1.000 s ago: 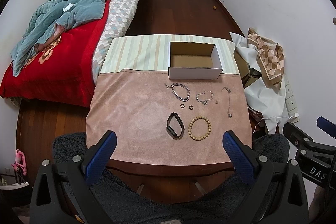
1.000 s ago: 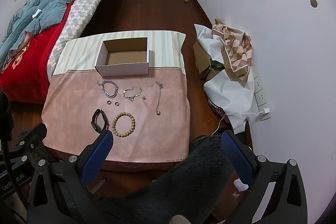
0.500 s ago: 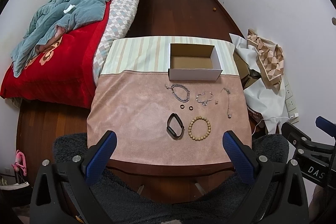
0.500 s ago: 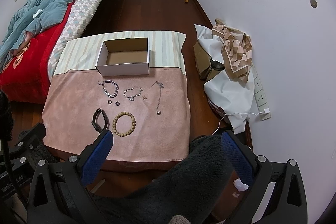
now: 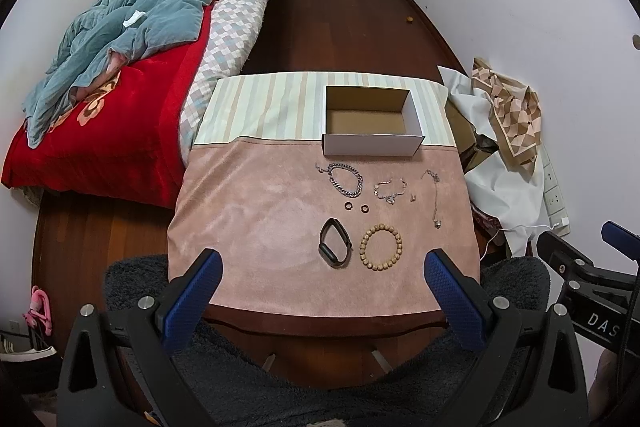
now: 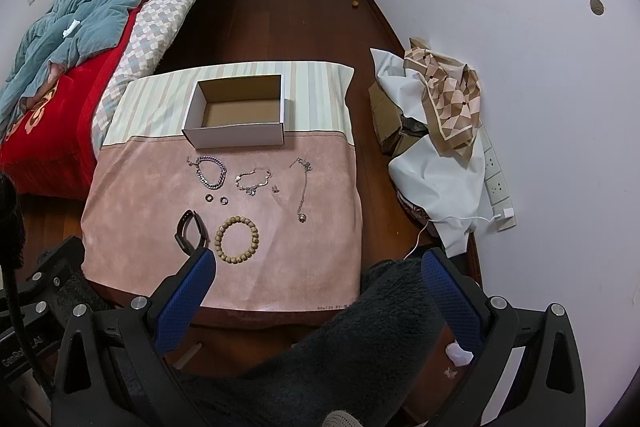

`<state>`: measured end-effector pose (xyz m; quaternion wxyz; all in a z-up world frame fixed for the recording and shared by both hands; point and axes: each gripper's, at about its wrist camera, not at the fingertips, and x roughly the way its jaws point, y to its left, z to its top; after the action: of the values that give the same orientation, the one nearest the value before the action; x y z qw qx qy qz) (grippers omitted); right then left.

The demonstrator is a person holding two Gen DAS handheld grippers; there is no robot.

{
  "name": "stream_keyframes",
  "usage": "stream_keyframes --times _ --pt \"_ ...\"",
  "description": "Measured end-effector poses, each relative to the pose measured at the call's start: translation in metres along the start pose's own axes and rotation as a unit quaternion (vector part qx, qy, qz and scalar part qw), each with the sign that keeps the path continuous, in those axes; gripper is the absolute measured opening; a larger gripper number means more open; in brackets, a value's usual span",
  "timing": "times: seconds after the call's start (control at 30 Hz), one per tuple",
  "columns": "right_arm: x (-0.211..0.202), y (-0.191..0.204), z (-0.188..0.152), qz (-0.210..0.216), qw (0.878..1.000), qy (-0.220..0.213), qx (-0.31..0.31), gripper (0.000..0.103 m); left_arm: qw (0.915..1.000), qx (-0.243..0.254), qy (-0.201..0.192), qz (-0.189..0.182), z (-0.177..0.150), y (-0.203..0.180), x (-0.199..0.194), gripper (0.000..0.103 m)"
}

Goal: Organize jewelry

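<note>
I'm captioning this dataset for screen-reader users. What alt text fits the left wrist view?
Jewelry lies spread on a pink table mat: a wooden bead bracelet, a black band, two small rings, silver chains, all in front of an empty open cardboard box. The left gripper hangs open at the table's near edge, holding nothing; a bed stands to the left.
</note>
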<state>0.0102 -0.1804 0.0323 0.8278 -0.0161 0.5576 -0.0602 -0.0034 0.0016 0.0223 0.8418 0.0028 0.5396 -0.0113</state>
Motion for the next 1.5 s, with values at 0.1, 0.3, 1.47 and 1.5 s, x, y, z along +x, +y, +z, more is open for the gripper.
stream_keyframes --times 0.1,0.3,1.47,1.5 --pt "0.0 0.0 0.0 0.0 1.0 0.0 0.0 0.103 1.0 0.0 0.0 0.0 0.0 0.0 0.0 0.103" --pt "0.0 0.0 0.0 0.0 1.0 0.001 0.0 0.103 1.0 0.001 -0.001 0.0 -0.001 0.0 0.0 0.103" --pt "0.278 0.065 -0.012 0.047 0.983 0.177 0.03 0.057 0.985 -0.007 0.138 0.103 -0.006 0.035 0.226 0.102" --pt "0.281 0.068 -0.014 0.054 0.982 0.18 0.031 0.055 0.9847 -0.009 0.143 0.099 -0.007 0.036 0.229 0.102"
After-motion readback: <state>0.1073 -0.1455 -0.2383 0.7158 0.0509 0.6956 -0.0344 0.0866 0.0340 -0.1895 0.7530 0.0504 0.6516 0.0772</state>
